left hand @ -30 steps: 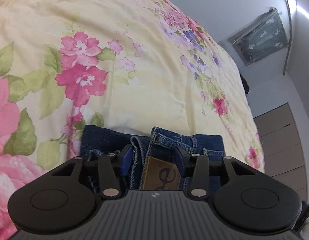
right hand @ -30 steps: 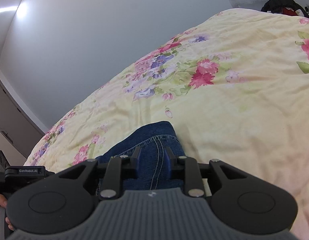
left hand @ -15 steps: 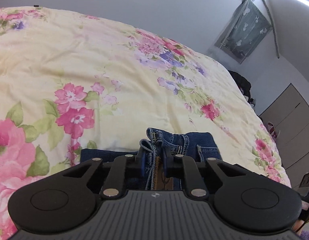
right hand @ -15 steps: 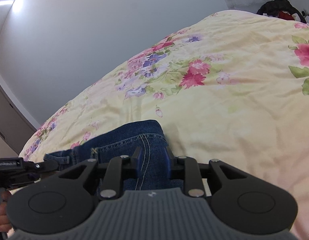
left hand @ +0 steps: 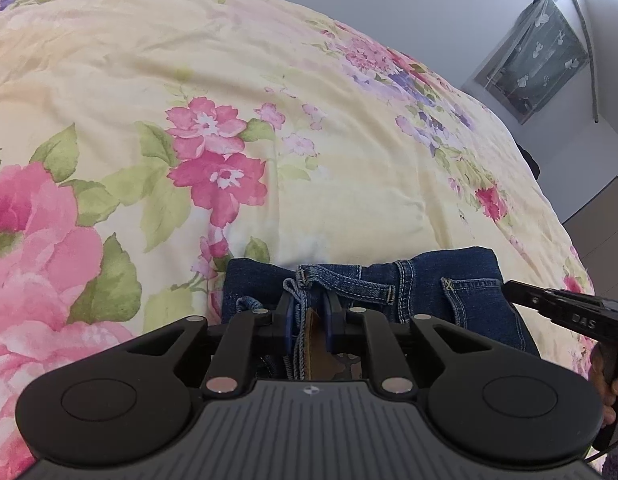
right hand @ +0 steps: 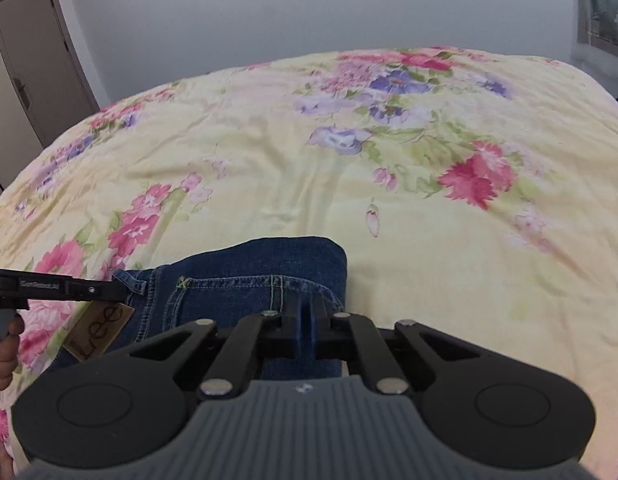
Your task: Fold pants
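Note:
Folded blue denim pants (left hand: 449,292) lie on a floral bedspread (left hand: 269,80). My left gripper (left hand: 309,312) is shut on the bunched waistband, with the brown leather patch (left hand: 313,332) between its pads. In the right wrist view the pants (right hand: 249,272) spread to the left, and the left gripper (right hand: 117,290) grips the waistband above the patch (right hand: 99,330). My right gripper (right hand: 307,308) stands shut over the pants' right edge, pads together. Whether any denim is pinched between them cannot be seen. In the left wrist view the right gripper (left hand: 509,286) tips onto that edge.
The bedspread (right hand: 429,220) stretches far beyond the pants in both views. A grey door (right hand: 33,60) stands at the back left. A plastic-covered panel (left hand: 533,56) hangs on the wall, and a wardrobe (left hand: 601,220) is at the right. A person's hand (right hand: 1,344) holds the left gripper.
The left jaws closed on the waistband and patch. The right jaws closed fully, and that gripper rolled and swung across the pants, bringing the left gripper and the patch into its view.

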